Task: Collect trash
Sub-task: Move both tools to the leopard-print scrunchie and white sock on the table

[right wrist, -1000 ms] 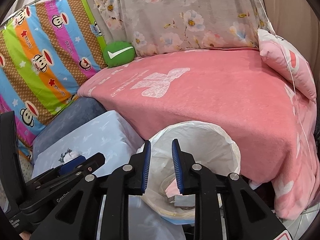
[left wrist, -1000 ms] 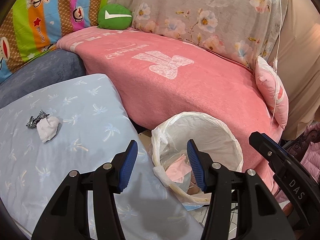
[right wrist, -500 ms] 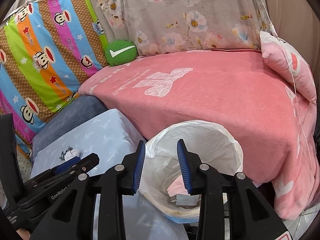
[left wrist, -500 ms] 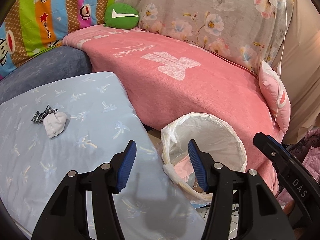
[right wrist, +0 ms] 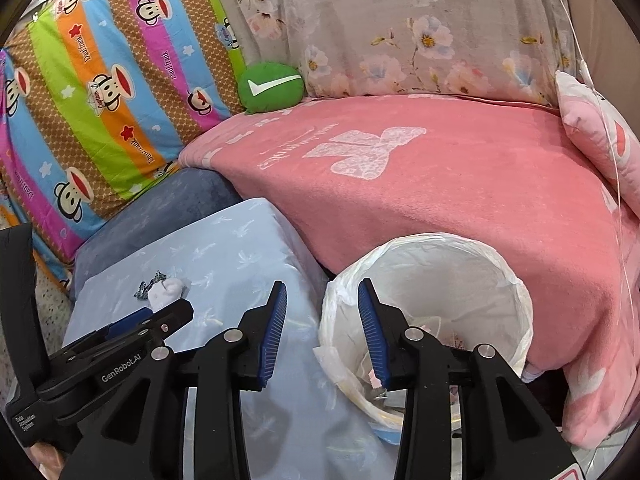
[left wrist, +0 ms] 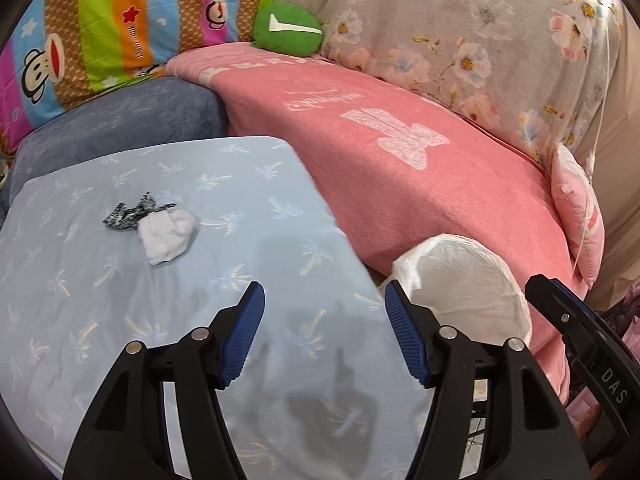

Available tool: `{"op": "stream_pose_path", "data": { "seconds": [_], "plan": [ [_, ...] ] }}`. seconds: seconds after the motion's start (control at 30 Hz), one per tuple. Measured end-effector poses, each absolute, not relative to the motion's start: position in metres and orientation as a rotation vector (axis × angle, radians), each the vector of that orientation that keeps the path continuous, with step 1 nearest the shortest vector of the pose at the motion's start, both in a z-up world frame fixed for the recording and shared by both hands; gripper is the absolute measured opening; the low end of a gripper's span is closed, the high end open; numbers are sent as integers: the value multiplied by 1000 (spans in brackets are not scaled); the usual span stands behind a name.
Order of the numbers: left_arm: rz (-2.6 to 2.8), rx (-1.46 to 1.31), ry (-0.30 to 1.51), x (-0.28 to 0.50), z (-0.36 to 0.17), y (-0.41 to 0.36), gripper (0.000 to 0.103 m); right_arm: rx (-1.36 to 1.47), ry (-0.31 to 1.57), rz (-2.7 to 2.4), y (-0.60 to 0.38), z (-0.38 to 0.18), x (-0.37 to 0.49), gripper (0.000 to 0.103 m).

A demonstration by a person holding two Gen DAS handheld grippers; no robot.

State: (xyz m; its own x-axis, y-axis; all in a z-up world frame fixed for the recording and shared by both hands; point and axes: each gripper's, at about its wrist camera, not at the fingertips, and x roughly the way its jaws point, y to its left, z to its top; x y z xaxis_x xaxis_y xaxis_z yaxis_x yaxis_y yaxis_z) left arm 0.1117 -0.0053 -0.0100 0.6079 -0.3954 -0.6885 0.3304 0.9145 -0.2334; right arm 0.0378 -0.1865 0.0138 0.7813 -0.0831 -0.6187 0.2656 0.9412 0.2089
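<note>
A crumpled white tissue (left wrist: 167,233) and a dark crinkled wrapper (left wrist: 130,211) lie together on the light blue cloth-covered table (left wrist: 120,320); they also show in the right wrist view, tissue (right wrist: 165,291), wrapper (right wrist: 150,282). A bin lined with a white bag (left wrist: 468,280) stands right of the table, with scraps inside (right wrist: 432,326). My left gripper (left wrist: 322,304) is open and empty above the table's right part. My right gripper (right wrist: 322,300) is open and empty over the bin's left rim (right wrist: 332,292).
A sofa under a pink blanket (left wrist: 400,168) runs behind the table and bin. A green cushion (left wrist: 286,28), a striped monkey-print pillow (right wrist: 100,100), a floral cover (right wrist: 400,28) and a pink pillow (right wrist: 600,140) lie on it. A blue-grey cushion (left wrist: 120,120) borders the table.
My left gripper has swung left from over the bin to over the table, jaws still open. My right gripper has opened wider and shifted left to the bin's rim.
</note>
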Motion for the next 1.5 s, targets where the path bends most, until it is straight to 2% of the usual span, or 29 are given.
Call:
{"op": "stream_pose_path", "data": {
  "seconds": [0.17,0.2,0.37,0.8,0.93,1.5],
  "plan": [
    [-365,-101,826,122,-16,24,60,260,676,-141,-154,9,56,40],
    [-351,-109,829,125,-18,32,60,253,681,-132,-147,8,59,43],
    [-285,-130,832,136,-23,65,71,223,709,-77,-111,0,80,47],
    [-146,-160,864,192,-44,141,77,164,789,47,-22,-31,153,48],
    [-131,-172,883,215,-53,154,78,165,819,78,-3,-46,180,55],
    [-167,-199,967,283,-100,153,79,184,912,134,25,-102,259,56]
  ]
}}
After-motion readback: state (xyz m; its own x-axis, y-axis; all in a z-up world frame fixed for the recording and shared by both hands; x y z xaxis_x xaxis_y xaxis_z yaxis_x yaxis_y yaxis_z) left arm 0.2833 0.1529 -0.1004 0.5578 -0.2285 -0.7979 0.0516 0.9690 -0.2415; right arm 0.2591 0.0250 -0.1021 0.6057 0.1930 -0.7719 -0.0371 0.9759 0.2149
